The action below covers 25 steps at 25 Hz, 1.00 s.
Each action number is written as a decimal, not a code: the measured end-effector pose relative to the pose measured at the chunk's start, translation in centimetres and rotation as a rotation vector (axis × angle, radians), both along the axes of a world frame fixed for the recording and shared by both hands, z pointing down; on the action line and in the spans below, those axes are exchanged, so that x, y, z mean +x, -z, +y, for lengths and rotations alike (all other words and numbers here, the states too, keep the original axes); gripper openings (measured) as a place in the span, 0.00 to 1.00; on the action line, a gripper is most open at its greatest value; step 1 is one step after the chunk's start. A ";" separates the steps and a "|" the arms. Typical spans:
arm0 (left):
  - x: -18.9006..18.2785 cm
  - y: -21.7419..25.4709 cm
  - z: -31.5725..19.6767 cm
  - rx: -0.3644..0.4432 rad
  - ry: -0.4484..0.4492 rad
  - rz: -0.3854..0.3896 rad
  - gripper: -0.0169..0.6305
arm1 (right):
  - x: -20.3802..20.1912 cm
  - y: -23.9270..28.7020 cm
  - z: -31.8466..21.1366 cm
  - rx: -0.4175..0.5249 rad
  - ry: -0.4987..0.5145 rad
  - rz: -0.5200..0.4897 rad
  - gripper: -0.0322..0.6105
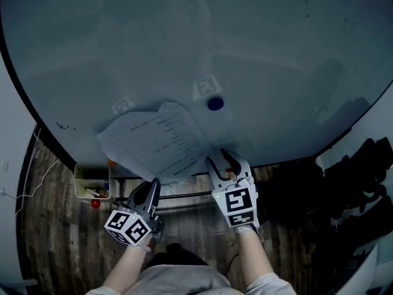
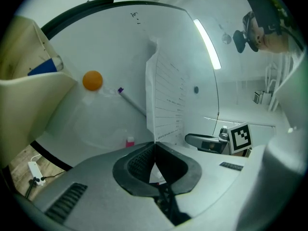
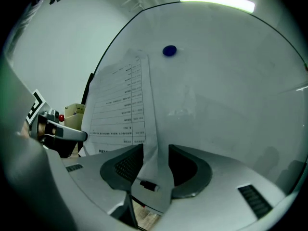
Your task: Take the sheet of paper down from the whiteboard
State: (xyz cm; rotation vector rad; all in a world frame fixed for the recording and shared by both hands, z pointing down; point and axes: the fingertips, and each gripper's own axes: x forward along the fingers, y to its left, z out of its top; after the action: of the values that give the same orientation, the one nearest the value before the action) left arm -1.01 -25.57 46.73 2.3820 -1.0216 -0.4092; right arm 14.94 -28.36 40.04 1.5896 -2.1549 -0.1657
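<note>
At the whiteboard (image 1: 258, 42), left gripper (image 1: 153, 184) clenches the paper (image 1: 161, 139) (lower edge); right gripper (image 1: 218, 157) released.

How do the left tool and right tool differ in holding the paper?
Jaws: left tool shut, right tool wide apart. Grip: left tool pinches the sheet of paper at its bottom edge, right tool only straddles a corner. Both sit at its lower edge.
</note>
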 end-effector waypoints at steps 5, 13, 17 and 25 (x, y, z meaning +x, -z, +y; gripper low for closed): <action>0.0 -0.5 -0.1 -0.006 -0.008 0.015 0.05 | 0.5 -2.1 -0.1 -0.073 0.002 -0.022 0.32; 0.2 -0.7 -0.1 -0.020 -0.015 0.011 0.05 | 0.7 -4.3 -0.5 -0.208 0.080 -0.164 0.32; 0.1 -0.8 0.0 -0.015 -0.015 -0.005 0.05 | 0.5 -4.2 -0.4 -0.203 0.091 -0.155 0.24; -0.4 -0.9 -0.1 -0.021 -0.019 -0.012 0.05 | 0.0 -4.2 0.1 -0.198 0.077 -0.147 0.11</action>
State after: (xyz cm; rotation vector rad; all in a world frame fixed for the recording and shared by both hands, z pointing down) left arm -1.44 -25.71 47.59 2.3767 -1.0035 -0.3756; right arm 14.93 -28.25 44.26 1.4474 -2.2663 0.1410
